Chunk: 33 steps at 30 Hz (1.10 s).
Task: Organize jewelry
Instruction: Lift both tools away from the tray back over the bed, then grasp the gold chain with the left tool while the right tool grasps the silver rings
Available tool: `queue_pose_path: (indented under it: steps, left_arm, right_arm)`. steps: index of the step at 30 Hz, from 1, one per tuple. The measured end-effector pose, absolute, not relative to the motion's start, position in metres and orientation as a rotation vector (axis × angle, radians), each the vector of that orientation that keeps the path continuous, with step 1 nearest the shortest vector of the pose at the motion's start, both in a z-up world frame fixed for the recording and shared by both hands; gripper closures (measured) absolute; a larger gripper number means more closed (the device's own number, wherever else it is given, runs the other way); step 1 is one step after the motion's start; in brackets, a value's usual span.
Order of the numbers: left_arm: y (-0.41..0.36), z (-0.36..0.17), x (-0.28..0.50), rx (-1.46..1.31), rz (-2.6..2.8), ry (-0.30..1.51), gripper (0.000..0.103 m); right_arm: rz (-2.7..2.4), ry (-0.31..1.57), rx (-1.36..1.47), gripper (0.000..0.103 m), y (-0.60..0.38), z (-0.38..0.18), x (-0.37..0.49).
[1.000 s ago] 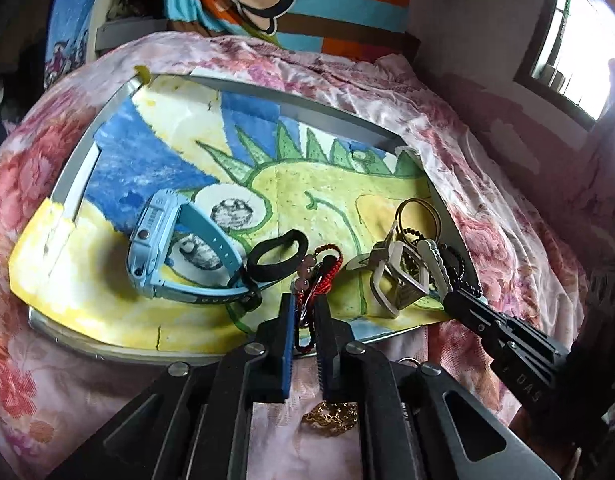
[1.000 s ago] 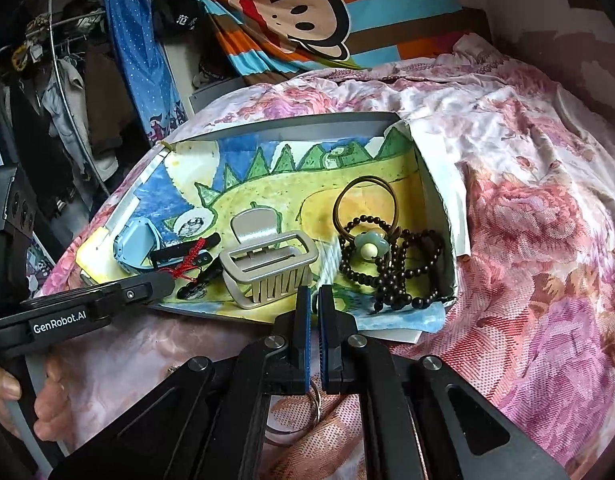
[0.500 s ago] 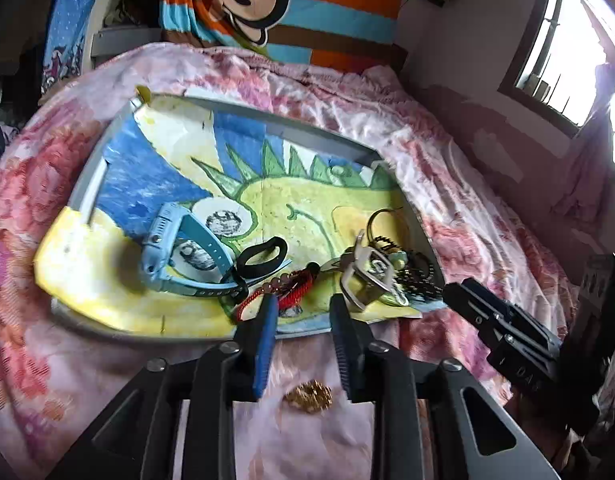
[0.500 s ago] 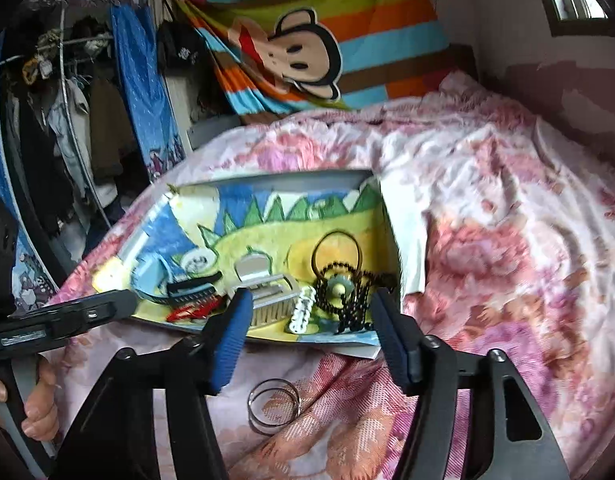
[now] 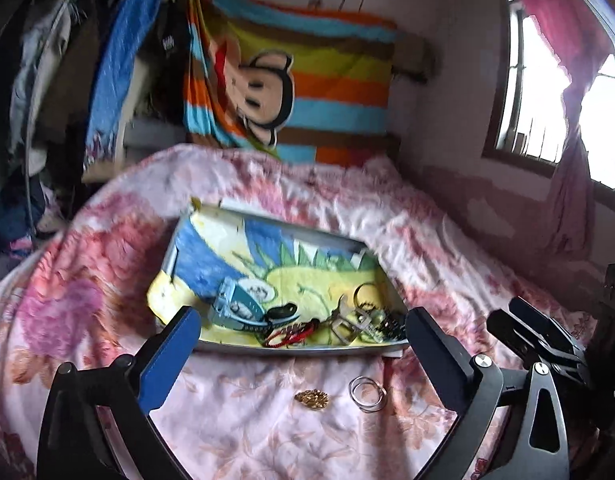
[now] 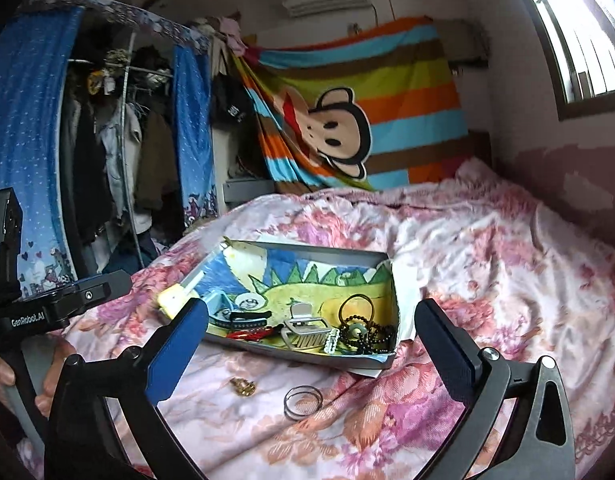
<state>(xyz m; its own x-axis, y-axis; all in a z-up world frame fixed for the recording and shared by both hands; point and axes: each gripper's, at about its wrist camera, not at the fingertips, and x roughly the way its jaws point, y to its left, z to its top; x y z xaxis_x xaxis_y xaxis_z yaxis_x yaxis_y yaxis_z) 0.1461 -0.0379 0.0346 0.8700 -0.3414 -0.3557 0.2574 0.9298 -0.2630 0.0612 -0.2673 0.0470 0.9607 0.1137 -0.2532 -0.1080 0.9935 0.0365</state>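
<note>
A grey tray (image 5: 299, 347) (image 6: 307, 249) lined with a dinosaur drawing lies on the bed. In it are a blue watch (image 5: 231, 308), a red cord bracelet (image 5: 291, 334) (image 6: 247, 334), a grey hair claw (image 6: 305, 330), a white clip (image 6: 331, 342) and black bead bracelets (image 6: 367, 332). A gold chain (image 5: 312, 398) (image 6: 243, 386) and silver rings (image 5: 367, 393) (image 6: 303, 402) lie on the sheet in front of the tray. My left gripper (image 5: 303, 344) and right gripper (image 6: 311, 344) are wide open, empty, held back above the sheet.
The floral bedsheet (image 5: 247, 432) covers the bed. A striped monkey blanket (image 6: 347, 120) hangs on the back wall. A clothes rack (image 6: 115, 140) stands at the left. A window (image 5: 547, 92) is at the right. The left gripper's body (image 6: 59, 304) shows at left.
Both grippers went from shut to wide open and pulled back and up from the tray. The red cord bracelet and the white clip now lie in the tray.
</note>
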Motion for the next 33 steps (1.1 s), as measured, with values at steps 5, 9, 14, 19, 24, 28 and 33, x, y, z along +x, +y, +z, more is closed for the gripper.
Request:
queue_pose_path:
  steps: [5, 9, 14, 19, 24, 28, 33]
  left_arm:
    - [-0.028, 0.039, 0.116, -0.204, -0.291, 0.353, 0.0]
    - [-0.019, 0.036, 0.094, -0.213, -0.274, 0.343, 0.0]
    - [-0.016, 0.031, 0.068, -0.178, -0.267, 0.355, 0.0]
    - [-0.02, 0.017, 0.05, -0.124, -0.268, 0.409, 0.0]
    - [-0.033, 0.004, 0.044, 0.008, -0.226, 0.476, 0.0]
    - [-0.038, -0.002, 0.045, 0.056, -0.217, 0.505, 0.0]
    - [-0.042, -0.011, 0.051, 0.094, -0.202, 0.551, 0.0]
  right_arm:
    - [0.122, 0.261, 0.018, 0.002, -0.266, 0.049, 0.028]
    - [0.12, 0.287, 0.02, 0.002, -0.267, 0.044, 0.005]
    - [0.105, 0.352, 0.023, 0.002, -0.27, 0.032, -0.015]
    - [0.075, 0.509, 0.025, 0.002, -0.277, 0.008, -0.011]
    - [0.059, 0.621, 0.027, 0.002, -0.283, -0.01, 0.0]
    - [0.063, 0.633, 0.023, 0.002, -0.282, -0.013, 0.002]
    - [0.058, 0.644, 0.021, 0.002, -0.281, -0.014, 0.003]
